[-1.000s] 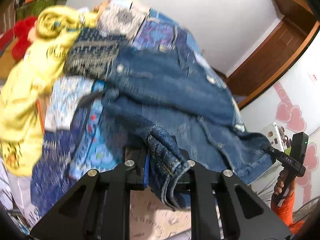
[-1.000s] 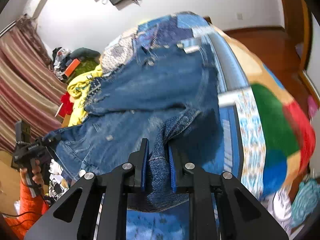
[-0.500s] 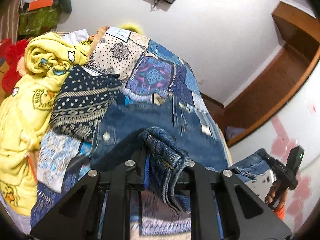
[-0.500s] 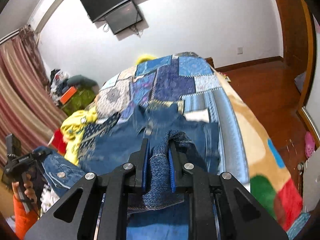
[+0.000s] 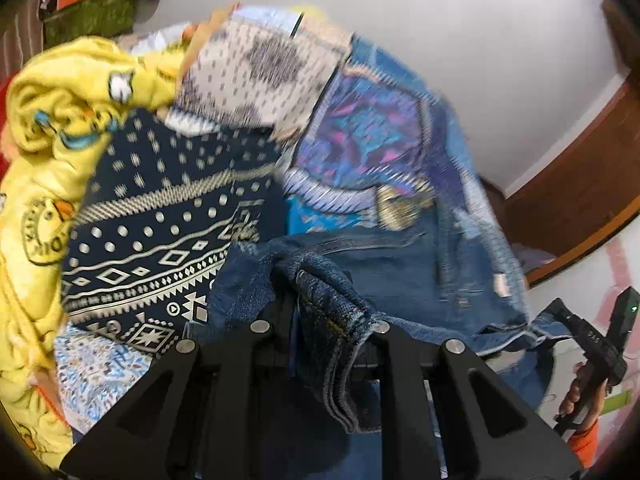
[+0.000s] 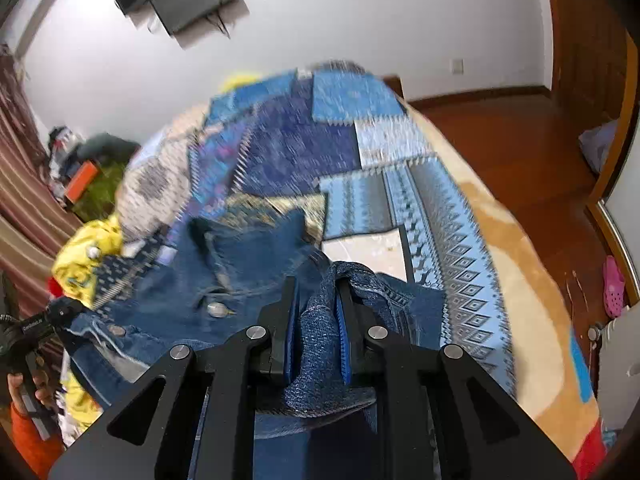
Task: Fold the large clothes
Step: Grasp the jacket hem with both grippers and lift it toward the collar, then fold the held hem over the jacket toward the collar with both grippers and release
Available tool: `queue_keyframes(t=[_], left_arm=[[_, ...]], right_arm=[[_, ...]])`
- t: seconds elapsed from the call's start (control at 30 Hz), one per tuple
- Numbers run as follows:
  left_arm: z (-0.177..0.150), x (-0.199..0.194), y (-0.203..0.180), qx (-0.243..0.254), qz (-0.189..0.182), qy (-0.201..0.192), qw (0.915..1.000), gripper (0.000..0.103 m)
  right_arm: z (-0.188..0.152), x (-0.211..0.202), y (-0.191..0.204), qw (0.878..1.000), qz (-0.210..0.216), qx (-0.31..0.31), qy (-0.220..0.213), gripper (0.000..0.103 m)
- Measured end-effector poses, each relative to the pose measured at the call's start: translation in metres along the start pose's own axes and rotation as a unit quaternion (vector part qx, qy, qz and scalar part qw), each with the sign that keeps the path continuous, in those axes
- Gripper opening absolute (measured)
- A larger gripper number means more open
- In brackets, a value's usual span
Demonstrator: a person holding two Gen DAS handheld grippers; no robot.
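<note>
- Since the earlier frames, both grippers have carried the blue denim jacket [image 5: 400, 276] farther up the bed: it lay spread wide over the quilt and now sits bunched closer to the far end, with more bare quilt showing on the right.
- At the far left of the left wrist view, a crumpled yellow printed garment [image 5: 52, 152] lies heaped along the left edge of the bed, touching a dark navy cloth with white geometric patterns [image 5: 160, 232].
- Just right of that, the left gripper [image 5: 320, 320] is clenched on a thick folded hem of the denim jacket, which spills over the near side of its fingers.
- The jacket's body stretches rightward from there across the patchwork blue quilt [image 6: 400, 196]; its far right edge reaches the other tool, seen small at the right border.
- In the right wrist view, the right gripper [image 6: 320, 320] is clamped on a bunched fold of the same denim, pinched between the blue pads [image 6: 342, 328].
- Farther right, the quilt's tan border [image 6: 532, 280] curves toward the brown wooden floor [image 6: 500, 120].
- Much of the fabric is motion-blurred.
</note>
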State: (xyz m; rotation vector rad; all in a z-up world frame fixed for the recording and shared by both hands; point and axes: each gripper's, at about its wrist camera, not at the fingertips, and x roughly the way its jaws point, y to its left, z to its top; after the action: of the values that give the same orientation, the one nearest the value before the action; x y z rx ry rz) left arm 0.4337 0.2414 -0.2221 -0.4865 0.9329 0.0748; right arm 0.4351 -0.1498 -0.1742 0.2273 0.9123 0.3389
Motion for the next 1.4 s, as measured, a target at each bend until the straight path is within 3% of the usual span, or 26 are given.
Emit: queue_keyframes(t=[0.17,0.23,0.4,0.47,0.53,0.57,0.63,0.77,0.87,1.1,1.3,1.4], left_arm=[[-0.01,0.047,0.013,0.004,0.03,0.038,0.9988,0.016],[-0.014,0.056,0.014,0.009,0.036,0.046,0.9983,0.017],[-0.017,0.057,0.005,0.047,0.059,0.051,0.9958,0.019],[-0.016,0.05,-0.004,0.072,0.074,0.058,0.9929,0.019],[-0.016,0.04,-0.013,0.092,0.081,0.063,0.9904,0.026],[-0.014,0.035,-0.017,0.098,0.082,0.064,0.9897,0.037],[-0.015,0.016,-0.026,0.109,0.082,0.051,0.9893,0.057],[-0.019,-0.031,-0.046,0.135,0.083,0.001,0.9874,0.085],[-0.032,-0.058,-0.058,0.158,0.076,-0.023,0.9843,0.099],[-0.078,-0.057,-0.065,0.201,0.081,0.014,0.976,0.1],[-0.103,-0.025,-0.051,0.191,0.074,0.071,0.9762,0.1],[-0.106,-0.007,-0.046,0.182,0.063,0.096,0.9765,0.1]], right_arm=[[-0.006,0.04,-0.014,0.999,-0.012,-0.012,0.044,0.017],[-0.009,0.047,-0.019,0.998,-0.007,-0.015,0.064,0.023],[-0.007,0.041,-0.023,0.996,0.003,-0.029,0.084,0.028],[-0.005,0.029,-0.021,0.995,-0.015,-0.039,0.085,0.034],[-0.001,0.016,-0.018,0.994,-0.077,-0.051,0.065,0.077],[-0.001,0.009,-0.018,0.993,-0.095,-0.055,0.05,0.081],[-0.002,-0.018,-0.016,0.993,-0.099,-0.064,0.011,0.082],[-0.005,-0.051,-0.017,0.998,-0.056,-0.038,0.01,0.082],[-0.016,-0.071,-0.009,0.998,-0.034,-0.042,0.008,0.082],[-0.049,-0.062,0.028,0.995,-0.002,-0.09,0.039,0.082],[-0.08,-0.03,0.044,0.99,0.013,-0.107,0.089,0.082],[-0.09,-0.011,0.05,0.986,-0.007,-0.126,0.112,0.083]])
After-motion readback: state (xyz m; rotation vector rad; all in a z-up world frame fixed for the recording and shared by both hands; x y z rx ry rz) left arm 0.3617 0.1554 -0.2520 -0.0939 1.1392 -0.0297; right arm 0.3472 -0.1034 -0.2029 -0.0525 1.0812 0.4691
